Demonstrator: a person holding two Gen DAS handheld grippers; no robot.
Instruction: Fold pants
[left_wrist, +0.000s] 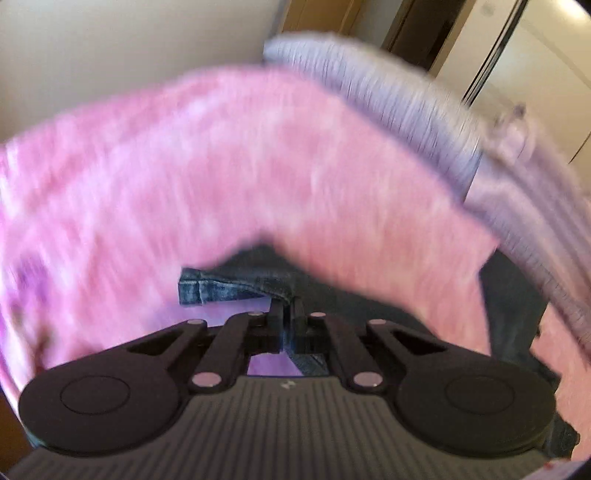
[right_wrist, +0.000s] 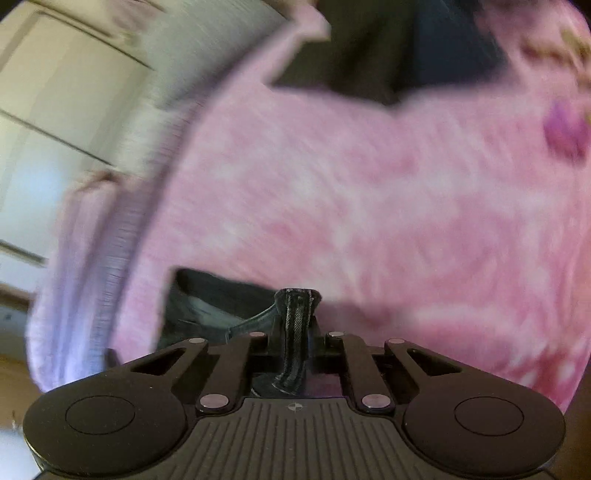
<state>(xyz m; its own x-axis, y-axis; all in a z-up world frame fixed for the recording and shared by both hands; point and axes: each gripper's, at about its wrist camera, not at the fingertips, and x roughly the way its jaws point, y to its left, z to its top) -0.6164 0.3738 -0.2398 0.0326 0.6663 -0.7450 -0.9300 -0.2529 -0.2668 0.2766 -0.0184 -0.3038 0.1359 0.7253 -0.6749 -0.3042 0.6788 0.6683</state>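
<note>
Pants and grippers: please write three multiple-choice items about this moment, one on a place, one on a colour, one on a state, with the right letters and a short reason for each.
1. Where do the pants lie?
A. on a pink blanket
B. on a wooden floor
C. in a basket

2. What colour are the pants?
A. white
B. dark blue denim
C. red

3. How does the right gripper stand?
A. wide open, holding nothing
B. shut on the pants
C. out of view

Answers:
1 A, the pink blanket lies around and under the cloth in both views.
2 B, the stitched hem is dark blue denim.
3 B, denim is pinched between its closed fingers; the left gripper pinches denim too.
</note>
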